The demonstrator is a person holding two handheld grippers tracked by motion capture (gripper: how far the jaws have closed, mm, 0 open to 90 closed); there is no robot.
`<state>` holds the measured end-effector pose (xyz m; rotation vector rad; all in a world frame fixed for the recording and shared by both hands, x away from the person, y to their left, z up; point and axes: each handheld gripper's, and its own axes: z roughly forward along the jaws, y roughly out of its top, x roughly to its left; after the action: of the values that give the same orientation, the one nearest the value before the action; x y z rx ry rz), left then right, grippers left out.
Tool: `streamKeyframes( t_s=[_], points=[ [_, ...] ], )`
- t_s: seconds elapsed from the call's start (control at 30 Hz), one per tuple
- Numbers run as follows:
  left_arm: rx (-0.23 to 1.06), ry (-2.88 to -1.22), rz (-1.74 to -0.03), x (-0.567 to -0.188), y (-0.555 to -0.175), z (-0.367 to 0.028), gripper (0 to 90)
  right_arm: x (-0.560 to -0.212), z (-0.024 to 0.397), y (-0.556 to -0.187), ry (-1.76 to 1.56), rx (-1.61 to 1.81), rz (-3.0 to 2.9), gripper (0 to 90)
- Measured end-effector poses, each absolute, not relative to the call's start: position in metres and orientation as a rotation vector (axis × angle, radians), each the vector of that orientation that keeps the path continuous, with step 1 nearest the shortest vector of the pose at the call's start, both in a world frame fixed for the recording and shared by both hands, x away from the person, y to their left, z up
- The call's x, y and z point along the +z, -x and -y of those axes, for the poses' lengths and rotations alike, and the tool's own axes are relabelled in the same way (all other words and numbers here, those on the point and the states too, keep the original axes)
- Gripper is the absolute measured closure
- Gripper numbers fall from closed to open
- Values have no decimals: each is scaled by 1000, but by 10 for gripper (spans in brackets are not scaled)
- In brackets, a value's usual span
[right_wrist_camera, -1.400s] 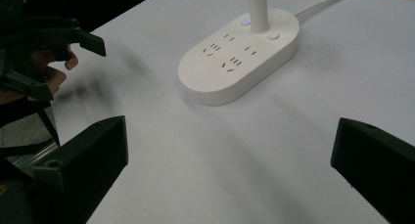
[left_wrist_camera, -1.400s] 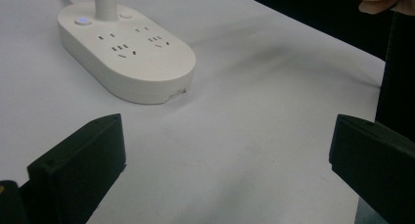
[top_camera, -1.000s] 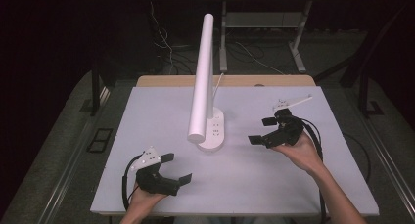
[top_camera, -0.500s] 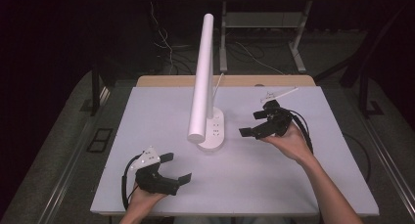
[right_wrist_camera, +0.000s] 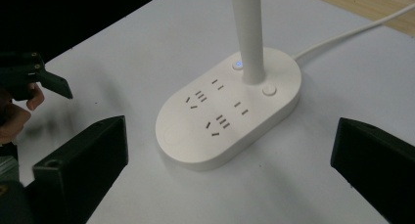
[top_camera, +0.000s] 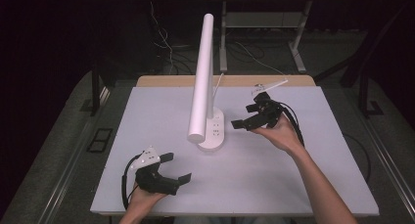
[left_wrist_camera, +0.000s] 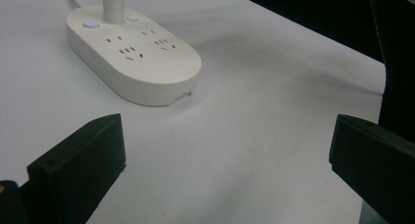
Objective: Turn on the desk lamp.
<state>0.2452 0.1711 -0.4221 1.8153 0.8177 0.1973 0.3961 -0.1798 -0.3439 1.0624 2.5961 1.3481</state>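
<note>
Both grippers, left (top_camera: 175, 171) and right (top_camera: 248, 121), gaped wide and empty; the lamp base (top_camera: 212, 131) mid-worktop seemed untouched, so nothing was apparently begun.

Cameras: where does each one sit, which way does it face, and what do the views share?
High view: above the person's side, looking forward and down on the white table; forearms, left gripper, right gripper.
Left gripper view: rides the left gripper, low over the table, facing the lamp base; own open jaws.
Right gripper view: rides the right gripper, facing the lamp base; own open jaws.
Shared: the lamp base with its sockets shows in all three views.
</note>
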Motion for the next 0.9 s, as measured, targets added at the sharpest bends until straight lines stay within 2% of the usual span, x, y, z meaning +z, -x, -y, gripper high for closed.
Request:
streamKeyframes(
  t_s=[0.47,0.8,0.9],
  points=[
    [194,-1813,-811,-422,-245,-171,0,-344,160,-419,-1061,1347,-2593,4],
    [194,-1815,-805,-422,-246,-171,0,-355,160,-439,-1120,1395,-2550,4],
    [195,-1818,-803,-422,-246,-171,0,-362,161,-445,-1132,1431,-2532,51]
  ],
)
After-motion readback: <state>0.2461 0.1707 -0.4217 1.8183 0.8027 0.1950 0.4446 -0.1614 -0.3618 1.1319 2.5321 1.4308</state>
